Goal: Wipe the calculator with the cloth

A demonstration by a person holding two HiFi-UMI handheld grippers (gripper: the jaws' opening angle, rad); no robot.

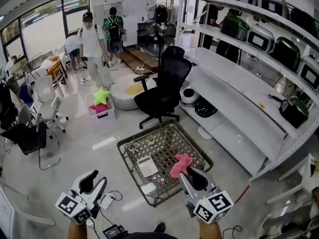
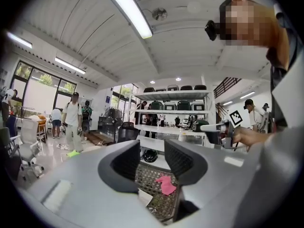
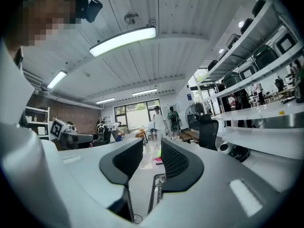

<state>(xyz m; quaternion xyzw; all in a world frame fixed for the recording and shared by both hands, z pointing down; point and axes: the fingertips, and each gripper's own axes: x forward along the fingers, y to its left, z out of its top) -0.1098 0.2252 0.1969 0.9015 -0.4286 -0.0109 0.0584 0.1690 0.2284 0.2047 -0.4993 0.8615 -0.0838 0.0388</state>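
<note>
On the low table [image 1: 164, 151] below the person lie both of the task's things. The pink cloth [image 1: 180, 164] sits crumpled near the right-hand edge. Just left of it, apart from it, lies a flat pale slab that I take for the calculator [image 1: 147, 166], though it is too small to show keys. A second white piece [image 1: 148, 188] lies nearer the front corner, and I cannot tell what it is.

Neither tool has reached the table. The left gripper [image 1: 92, 181] is held at the lower left, short of the table's front edge. In its own view the jaws stand apart with nothing between them, and the cloth [image 2: 166, 185] shows through the gap, so it seems aimed that way. The right gripper [image 1: 196, 177] hangs over the near right corner, close above the cloth as the head view has it. Its jaws [image 3: 151, 159] are also apart and empty. Only floor and the table's rim show between them, so it looks past the table, not down at it.

Both point roughly level, which suits carrying, not picking. I judge the task barely begun: the cloth has yet to be taken up, probably by the nearer right tool. The left could then steady the calculator, which would likely slide under a wipe.
</note>
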